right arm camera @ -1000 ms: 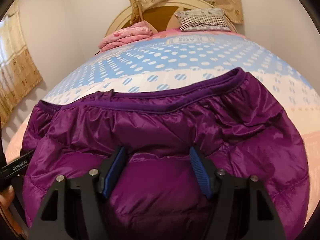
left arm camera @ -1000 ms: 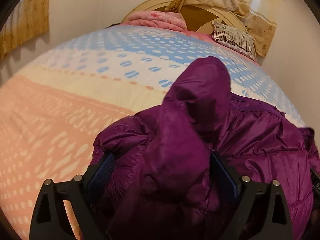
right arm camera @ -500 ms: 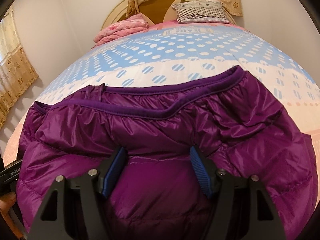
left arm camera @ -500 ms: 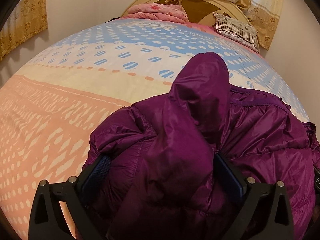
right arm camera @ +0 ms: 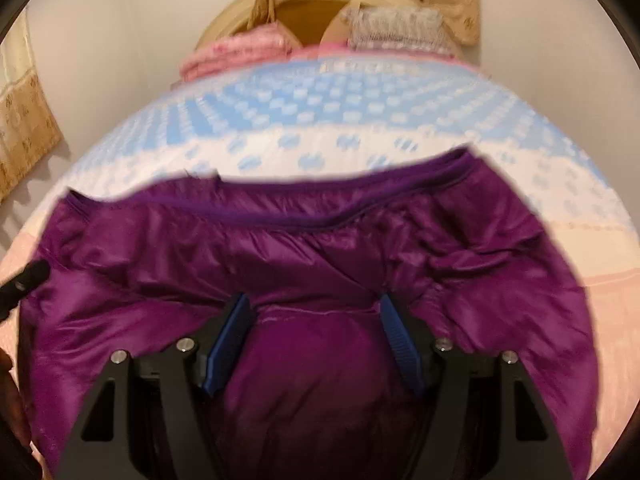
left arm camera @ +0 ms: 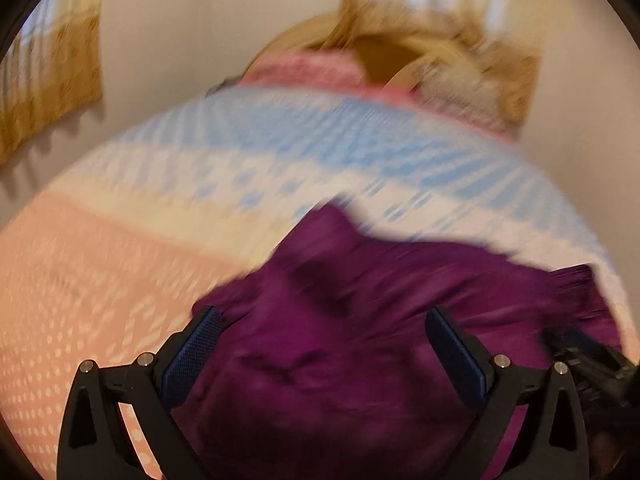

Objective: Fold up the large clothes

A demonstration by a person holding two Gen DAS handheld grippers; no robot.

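Note:
A puffy purple jacket [left arm camera: 400, 280] lies on the bed, its hem band [right arm camera: 320, 216] running across the far side in the right wrist view. My left gripper [left arm camera: 323, 314] hangs open and wide above the jacket's left part, its blue pads [left arm camera: 192, 352] clear of the fabric; this view is blurred. My right gripper [right arm camera: 313, 300] has a thick fold of the jacket [right arm camera: 312, 360] filling the gap between its pads, and its jaws are opening slightly. The right gripper's body [left arm camera: 592, 364] shows at the left view's right edge.
The bed has a bedspread [right arm camera: 360, 120] in blue, white and pink with dots. At its head lie a folded pink blanket [right arm camera: 240, 52] and a striped pillow [right arm camera: 396, 28] against a round headboard. Walls and curtains [right arm camera: 24, 128] close in on both sides.
The left gripper let go of the jacket sleeve that bulged up between its pads and rose; the sleeve now lies flat on the jacket. The right gripper barely moved.

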